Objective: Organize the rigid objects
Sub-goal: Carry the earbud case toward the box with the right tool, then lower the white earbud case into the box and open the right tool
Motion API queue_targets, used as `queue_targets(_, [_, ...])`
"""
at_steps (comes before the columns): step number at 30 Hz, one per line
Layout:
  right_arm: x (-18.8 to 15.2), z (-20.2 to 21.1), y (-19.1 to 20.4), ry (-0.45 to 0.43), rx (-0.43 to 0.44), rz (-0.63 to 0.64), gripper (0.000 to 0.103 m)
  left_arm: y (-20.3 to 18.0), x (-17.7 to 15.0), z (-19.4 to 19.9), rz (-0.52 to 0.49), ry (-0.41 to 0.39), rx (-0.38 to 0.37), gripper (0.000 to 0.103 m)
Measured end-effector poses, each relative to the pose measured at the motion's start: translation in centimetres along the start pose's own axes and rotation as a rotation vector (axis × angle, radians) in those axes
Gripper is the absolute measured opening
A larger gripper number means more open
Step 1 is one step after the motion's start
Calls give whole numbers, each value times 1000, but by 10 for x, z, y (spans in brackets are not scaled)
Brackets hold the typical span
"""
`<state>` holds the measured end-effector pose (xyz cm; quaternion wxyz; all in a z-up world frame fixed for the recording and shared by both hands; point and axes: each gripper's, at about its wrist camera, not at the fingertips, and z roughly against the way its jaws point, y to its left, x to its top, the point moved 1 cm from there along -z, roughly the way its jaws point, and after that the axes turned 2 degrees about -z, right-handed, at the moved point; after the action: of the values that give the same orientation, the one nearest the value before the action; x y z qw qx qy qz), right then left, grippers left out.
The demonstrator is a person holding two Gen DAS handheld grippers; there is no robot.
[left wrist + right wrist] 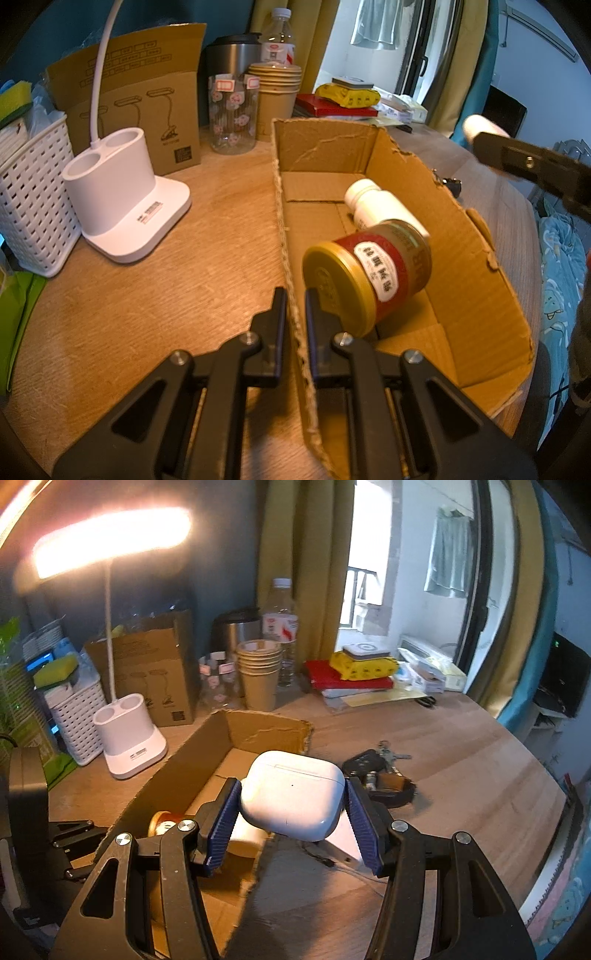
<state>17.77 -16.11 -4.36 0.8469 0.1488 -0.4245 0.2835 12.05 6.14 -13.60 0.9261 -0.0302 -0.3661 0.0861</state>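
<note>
The right gripper has the glossy white rounded earbud case pinched between its blue ribbed pads, carried in the air right at the near rim of the open brown cardboard box. Over on the other side, the left gripper is clamped onto the box's left wall, one finger outside and one inside, steadying it on the wooden bench.

Progress check: two items are already lying inside the box, one gold-lidded jar with a red label on its side, and one white plastic pill bottle just behind it, touching it. The earbud case looks set to be the third, not yet dropped in. By my read, that puts the job somewhere past halfway.

What's left out on the bench? One bunch of dark keys with a black fob, lying just beside the box on its right, well within reach. That seems the obvious next candidate.

At the back there's one white desk lamp base, one white lattice basket, one stack of paper cups, and one clear patterned jar; whether any of those belong to the sort, I can't tell.
</note>
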Motion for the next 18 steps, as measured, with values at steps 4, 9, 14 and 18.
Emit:
queue_targets(4, [2,-6,10,-3,48,11,60,0,0,0,0,0,0,10])
queue_targets(9, [6,-21,25,18,98,49,60,0,0,0,0,0,0,10])
queue_targets(14, [8,-38,32,54,137,69,60,0,0,0,0,0,0,10])
queue_targets(18, [9,-52,37,85,168,87,60,0,0,0,0,0,0,10])
